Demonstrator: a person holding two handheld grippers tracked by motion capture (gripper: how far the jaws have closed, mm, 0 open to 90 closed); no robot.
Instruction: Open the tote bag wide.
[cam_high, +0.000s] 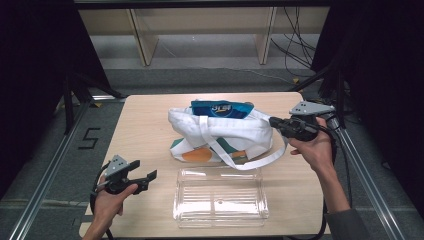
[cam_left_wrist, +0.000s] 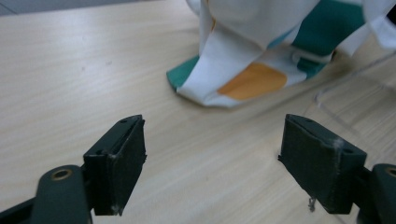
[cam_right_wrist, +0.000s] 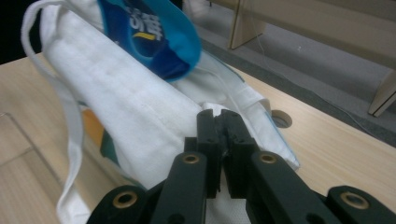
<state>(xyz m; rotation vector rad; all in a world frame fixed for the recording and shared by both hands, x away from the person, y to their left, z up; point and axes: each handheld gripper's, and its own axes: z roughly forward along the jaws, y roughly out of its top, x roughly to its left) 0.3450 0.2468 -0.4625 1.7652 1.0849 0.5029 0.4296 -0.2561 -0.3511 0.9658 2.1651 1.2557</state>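
A clear plastic tray (cam_high: 220, 200) sits at the worktop's (cam_high: 145, 130) near edge, just before the white tote bag (cam_high: 225, 132) (blue packet (cam_high: 222, 108) poking out) lying mid-worktop. The right tongs (cam_high: 272, 121) are pinched closed on the bag's right edge, while the left tongs (cam_high: 150, 176) gape wide, empty, near the front-left corner.

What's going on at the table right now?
A person works at a wooden table with a gripper in each hand. The right gripper is shut at the right end of a white tote bag, apparently pinching its fabric. A blue snack packet sticks out of the bag's mouth. The left gripper is open and hovers over the table, apart from the bag. A clear plastic tray lies empty in front of the bag.
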